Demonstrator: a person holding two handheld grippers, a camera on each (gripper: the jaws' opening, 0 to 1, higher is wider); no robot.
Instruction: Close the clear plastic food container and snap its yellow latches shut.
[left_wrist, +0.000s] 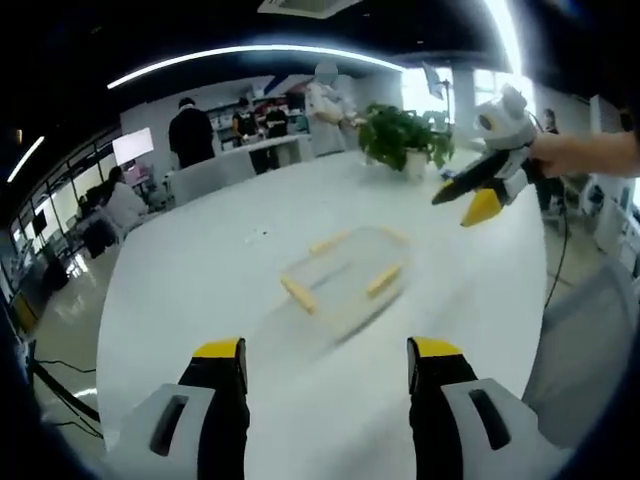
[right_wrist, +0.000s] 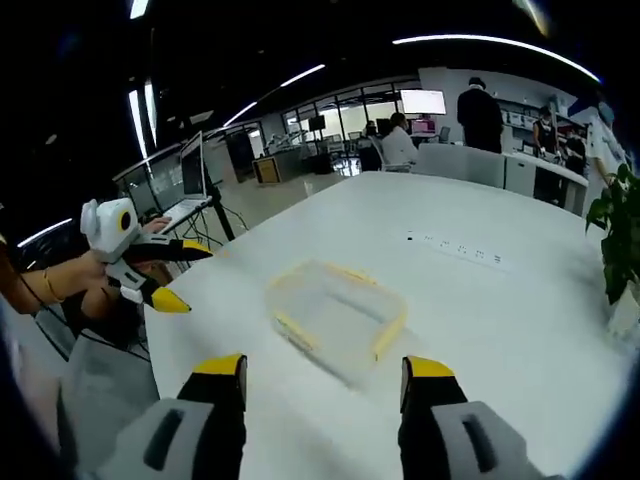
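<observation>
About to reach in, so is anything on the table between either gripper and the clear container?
Nothing visible. Bare white table lies between the left gripper and the container, and likewise ahead of the right gripper. The potted plant stands beyond it.

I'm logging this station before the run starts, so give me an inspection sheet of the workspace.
Surface: large white table.
Job's things: clear plastic food container with yellow latches, motion-blurred, untouched.
Clutter: potted green plant; white power strip.
Grippers: left gripper open; right gripper open; both short of the container.
Cables: black cable on the floor.
Surroundings: open office, monitors, people standing at the back.
</observation>
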